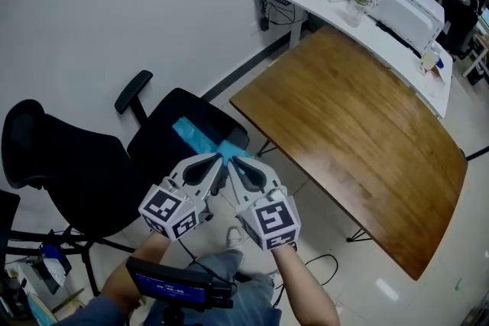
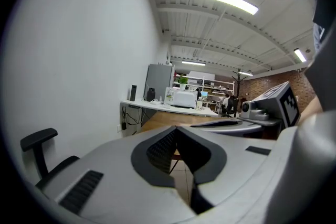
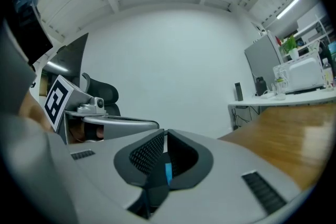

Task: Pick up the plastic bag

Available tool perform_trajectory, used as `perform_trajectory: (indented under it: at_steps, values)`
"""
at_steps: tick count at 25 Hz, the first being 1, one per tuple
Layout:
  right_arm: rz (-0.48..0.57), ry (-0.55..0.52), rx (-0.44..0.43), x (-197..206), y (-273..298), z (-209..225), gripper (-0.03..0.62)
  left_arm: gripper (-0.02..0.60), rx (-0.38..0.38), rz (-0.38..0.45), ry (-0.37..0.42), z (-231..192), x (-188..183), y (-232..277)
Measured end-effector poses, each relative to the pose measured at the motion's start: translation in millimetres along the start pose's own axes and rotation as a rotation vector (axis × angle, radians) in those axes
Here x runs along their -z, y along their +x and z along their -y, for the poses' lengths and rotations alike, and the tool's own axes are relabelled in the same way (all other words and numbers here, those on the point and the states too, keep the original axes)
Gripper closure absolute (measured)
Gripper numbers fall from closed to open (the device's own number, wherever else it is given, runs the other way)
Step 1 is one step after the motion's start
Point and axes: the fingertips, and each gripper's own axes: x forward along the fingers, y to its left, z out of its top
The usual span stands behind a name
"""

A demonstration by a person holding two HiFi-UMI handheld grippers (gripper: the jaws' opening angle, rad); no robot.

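right gripper (image 3: 164,134) and left gripper (image 2: 176,130) sit tip to tip, pointing nearly level, at the front edge of the seat. biggest in view is the wooden table (image 1: 367,126), well off to the right and, i judge, no part of this step. next comes the black chair (image 1: 92,172), which carries the work: the blue bag (image 1: 195,135) lies along its seat, and its near end runs up to where the two tips meet. the right jaws are almost together with a thin blue strip of bag pinched between the pads, likely a hold on one edge for lifting. the left jaws are closed on each other with nothing between them, only floor beyond, so it seems to stand by for a second hold.
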Motion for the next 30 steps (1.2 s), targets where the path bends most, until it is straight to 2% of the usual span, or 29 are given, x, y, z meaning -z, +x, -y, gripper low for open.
perform_trajectory:
  at_steps: [8, 19, 22, 25, 30]
  values:
    - [-0.035, 0.089, 0.085, 53.8, 23.1, 32.9, 0.563, 0.566, 0.048, -0.077, -0.024, -12.9, 51.6, 34.3]
    - [-0.084, 0.205, 0.213, 126.9, 42.0, 67.7, 0.562, 0.566, 0.062, -0.211, -0.045, -33.3, 116.3, 69.6]
    - [-0.090, 0.236, 0.238, 140.7, 44.2, 74.8, 0.528, 0.566, 0.070, -0.238, -0.048, -35.2, 129.1, 77.0]
    - [-0.112, 0.265, 0.249, 157.7, 48.5, 80.4, 0.526, 0.566, 0.078, -0.256, -0.046, -39.6, 140.3, 81.8]
    - [-0.151, 0.416, 0.303, 197.8, 47.5, 95.5, 0.464, 0.566, 0.095, -0.288, -0.048, -43.4, 155.2, 85.6]
